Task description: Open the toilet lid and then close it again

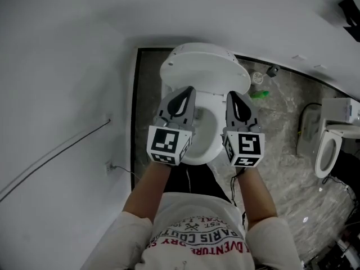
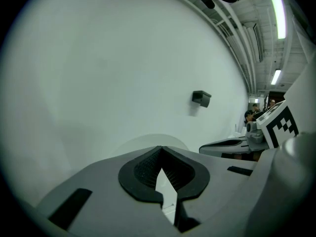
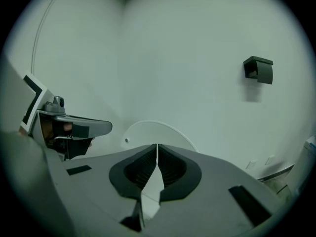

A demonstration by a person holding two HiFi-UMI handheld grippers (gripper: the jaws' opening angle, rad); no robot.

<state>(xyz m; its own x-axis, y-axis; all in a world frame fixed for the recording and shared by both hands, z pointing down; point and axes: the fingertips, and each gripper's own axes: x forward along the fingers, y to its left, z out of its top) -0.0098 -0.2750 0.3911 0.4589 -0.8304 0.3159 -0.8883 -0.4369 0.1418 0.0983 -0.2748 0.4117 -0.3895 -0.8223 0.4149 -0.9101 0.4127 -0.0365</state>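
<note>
Head view: lid (image 1: 205, 66) stands raised at twelve o'clock above the toilet bowl (image 1: 207, 153). Left gripper (image 1: 187, 91) at nine, right gripper (image 1: 232, 96) at three, both jaws pressed together, empty.

The toilet lid (image 1: 205, 66) looked smooth, glossy white, and the floor (image 1: 281, 134) was polished, veined stone. Left gripper (image 1: 188, 90) and right gripper (image 1: 231, 94) showed matt grey plastic, their pads (image 2: 145, 169) ribbed black. The wall (image 1: 62, 77) was plain matt white.
</note>
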